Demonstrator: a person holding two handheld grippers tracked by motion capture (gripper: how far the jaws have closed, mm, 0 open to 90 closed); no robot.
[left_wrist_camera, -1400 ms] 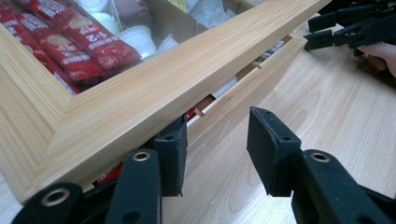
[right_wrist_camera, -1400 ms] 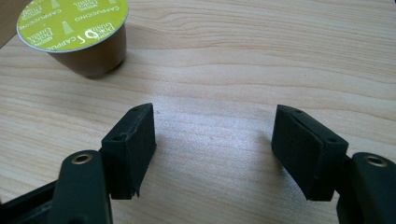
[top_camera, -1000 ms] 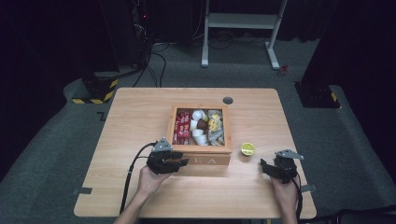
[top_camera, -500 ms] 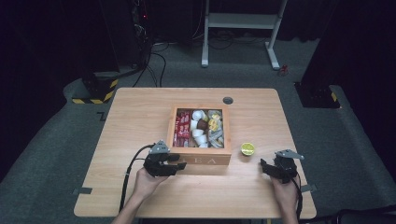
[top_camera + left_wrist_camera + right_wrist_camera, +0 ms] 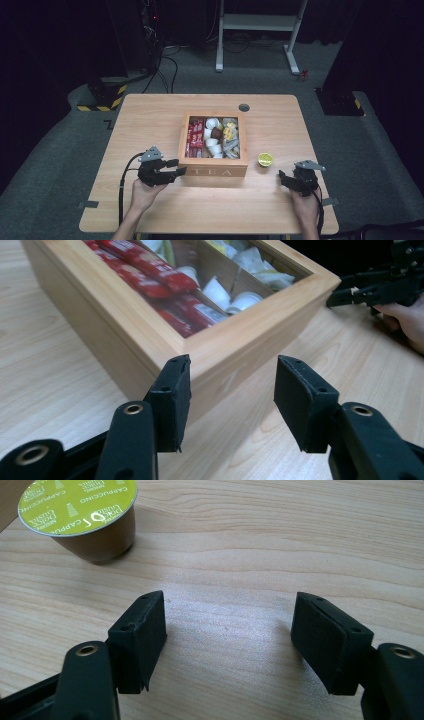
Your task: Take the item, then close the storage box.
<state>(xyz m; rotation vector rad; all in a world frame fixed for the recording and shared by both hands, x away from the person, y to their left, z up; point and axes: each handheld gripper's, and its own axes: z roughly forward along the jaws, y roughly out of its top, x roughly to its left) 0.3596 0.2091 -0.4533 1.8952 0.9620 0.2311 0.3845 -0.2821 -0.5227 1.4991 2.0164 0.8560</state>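
My left gripper (image 5: 227, 407) sits w/ its jaws apart and nothing between the pads; they've just been opening, and the near left corner of the wooden tea box (image 5: 235, 347) is right ahead of them, close but not pinched. In the high view the left gripper (image 5: 174, 169) is just beside the box's (image 5: 213, 170) front left corner, mid-table. My right gripper (image 5: 227, 647) is also spread wide, over bare table (image 5: 280, 545), holding nothing. Ahead of it and off to the left stands a coffee capsule (image 5: 82, 517), green foil lid up, brown cup below; from above, the capsule (image 5: 265, 159) is on the table just right of the box, apart from the right gripper (image 5: 288, 180). Handling, as I judge it: the box is stiff, smooth wood, prob. the heaviest thing here, and full of loose sachets (image 5: 150, 270) and small pods (image 5: 217, 290), so tilting it would spill them; I'd push or pinch it low on a wall, not at a corner, where pads slip off. The capsule looks light and rigid-ish, but the foil top could dent, and the tapered side may squirt out of a hard squeeze. Best hold: across the cup body just under the rim, gentle pressure, kept upright.
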